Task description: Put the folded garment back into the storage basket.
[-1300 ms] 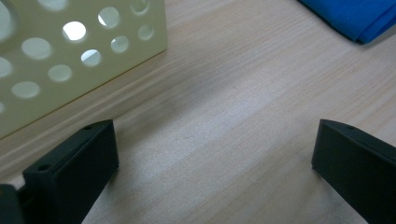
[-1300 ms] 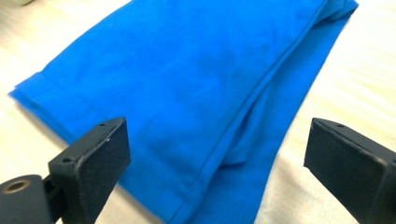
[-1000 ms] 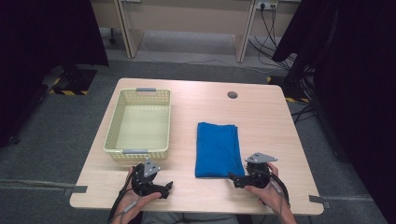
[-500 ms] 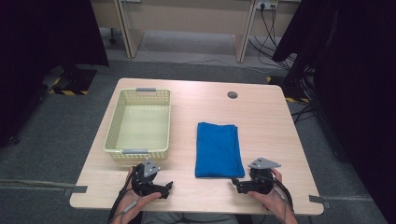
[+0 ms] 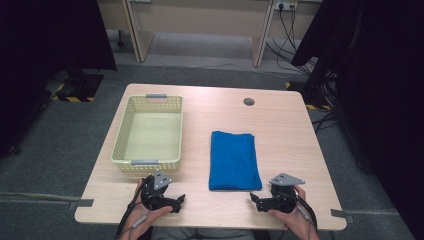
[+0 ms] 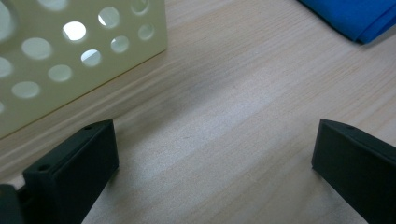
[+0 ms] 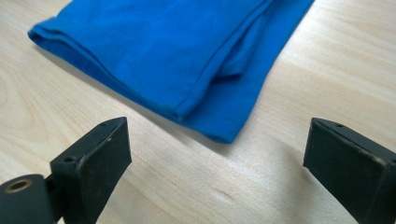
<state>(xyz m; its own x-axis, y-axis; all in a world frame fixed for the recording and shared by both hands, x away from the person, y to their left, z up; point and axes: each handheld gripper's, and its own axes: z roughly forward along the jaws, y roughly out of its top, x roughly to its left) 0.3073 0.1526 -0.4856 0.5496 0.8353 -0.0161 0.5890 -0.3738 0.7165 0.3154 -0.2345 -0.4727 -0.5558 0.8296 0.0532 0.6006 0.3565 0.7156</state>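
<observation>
- My left tool (image 5: 179, 201) rests low on the tabletop (image 5: 280, 125) at its near edge, in my left hand (image 5: 145, 220), its jaws spread wide with nothing between them but bare wood.
- My right tool (image 5: 253, 200) sits at the near edge too, in my right hand (image 5: 292, 220), jaws just as wide apart and holding nothing; the grey plate (image 5: 287, 179) rides on top of it.
- The two tools point toward each other, well apart, with open tabletop between them.
- Just beyond my right tool lies the cloth (image 5: 233, 160), blue and folded into a long rectangle, flat on the tabletop; its near corner (image 7: 219, 133) lies close ahead of the right jaws without touching them, and the folded layers show along that edge.
- In the left gripper view a cloth corner (image 6: 359, 21) shows farther off, at the upper right.
- Just beyond my left tool stands the basket (image 5: 148, 165), pale yellow with perforated walls and grey handles at both ends; its near wall (image 6: 56, 56) is close to the left jaw.
- The basket and cloth lie side by side, apart.
- Farthest off, a round grommet (image 5: 249, 101) sits near the back edge.
</observation>
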